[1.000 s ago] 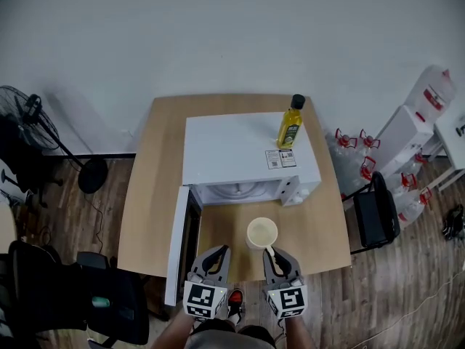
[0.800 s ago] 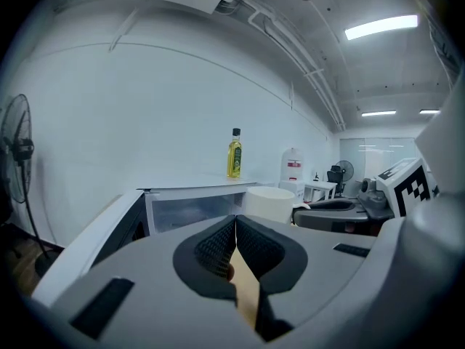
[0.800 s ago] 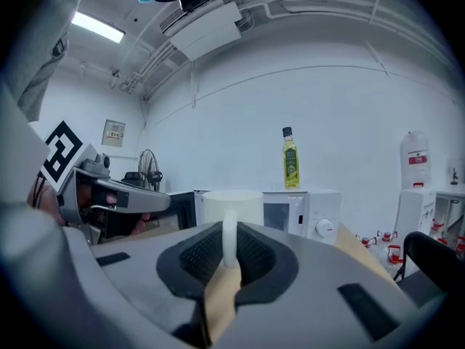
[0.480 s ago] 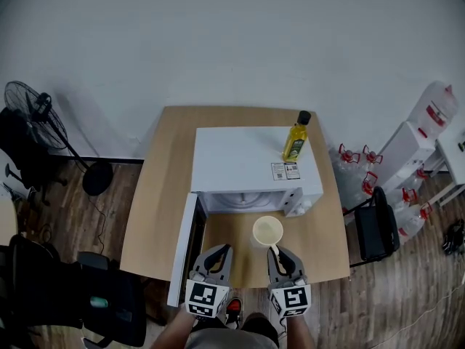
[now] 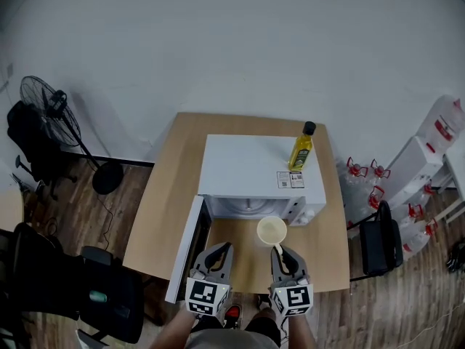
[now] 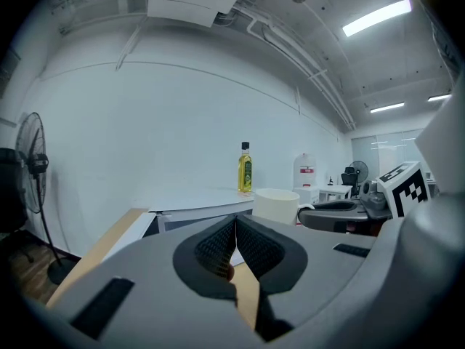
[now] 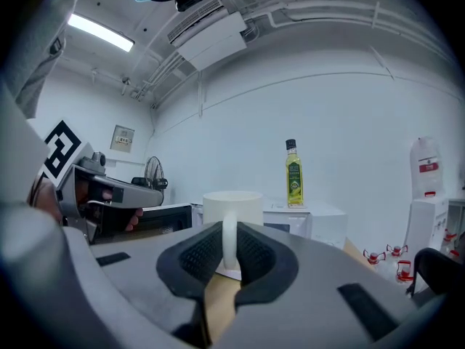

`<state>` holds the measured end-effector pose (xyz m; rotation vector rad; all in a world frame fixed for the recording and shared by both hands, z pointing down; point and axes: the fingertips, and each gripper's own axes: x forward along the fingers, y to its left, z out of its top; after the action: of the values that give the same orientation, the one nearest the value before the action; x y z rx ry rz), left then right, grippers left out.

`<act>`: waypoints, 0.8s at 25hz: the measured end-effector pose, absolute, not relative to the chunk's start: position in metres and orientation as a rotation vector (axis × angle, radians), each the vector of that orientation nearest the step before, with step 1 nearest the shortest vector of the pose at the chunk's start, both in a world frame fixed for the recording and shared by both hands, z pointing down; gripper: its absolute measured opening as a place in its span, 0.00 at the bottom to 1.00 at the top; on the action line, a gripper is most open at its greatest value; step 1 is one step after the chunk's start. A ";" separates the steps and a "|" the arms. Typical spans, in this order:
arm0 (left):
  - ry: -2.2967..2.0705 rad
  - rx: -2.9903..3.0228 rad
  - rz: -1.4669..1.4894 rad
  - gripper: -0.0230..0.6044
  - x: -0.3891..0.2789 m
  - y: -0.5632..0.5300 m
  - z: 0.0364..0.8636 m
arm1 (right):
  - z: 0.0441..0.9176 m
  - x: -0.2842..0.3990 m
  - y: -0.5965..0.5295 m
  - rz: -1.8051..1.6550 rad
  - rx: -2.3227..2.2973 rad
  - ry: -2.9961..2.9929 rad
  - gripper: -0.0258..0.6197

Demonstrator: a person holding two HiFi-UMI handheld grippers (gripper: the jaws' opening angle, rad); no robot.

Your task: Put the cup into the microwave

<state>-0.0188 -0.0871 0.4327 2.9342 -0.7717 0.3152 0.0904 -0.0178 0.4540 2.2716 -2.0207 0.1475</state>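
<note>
A cream cup (image 5: 271, 230) hangs just in front of the open white microwave (image 5: 254, 169); my right gripper (image 5: 280, 251) is shut on its handle. In the right gripper view the cup (image 7: 232, 208) stands upright, its handle pinched between the pads of the right gripper (image 7: 229, 251). My left gripper (image 5: 221, 253) hovers beside it to the left, shut with nothing in it; its left gripper (image 6: 235, 244) pads meet, and the cup (image 6: 275, 205) shows to the right. The microwave door (image 5: 186, 247) is swung open toward me on the left.
A yellow oil bottle (image 5: 301, 146) stands on top of the microwave at its right. The wooden table (image 5: 160, 209) bears the microwave. A floor fan (image 5: 51, 104) and a black chair (image 5: 87, 289) are at the left, water jugs (image 5: 363, 177) and a white stand at the right.
Both grippers and the cup have risen slightly and come nearer to the microwave's opening. The head view has tilted, so the table sits lower in the picture.
</note>
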 end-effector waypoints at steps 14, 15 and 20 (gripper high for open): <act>-1.061 2.792 0.377 0.08 -0.012 -0.121 0.456 | 0.483 0.110 -0.072 0.184 2.026 -2.228 0.11; -1.074 2.781 0.381 0.08 -0.011 -0.123 0.459 | 0.487 0.110 -0.075 0.191 2.007 -2.237 0.11; -1.124 2.726 0.413 0.08 -0.008 -0.130 0.476 | 0.505 0.113 -0.086 0.231 1.937 -2.276 0.11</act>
<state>-0.0083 -0.1296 0.4755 2.7260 -1.1244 0.4131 0.1125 -0.0857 0.5051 1.9374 -2.2759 0.2307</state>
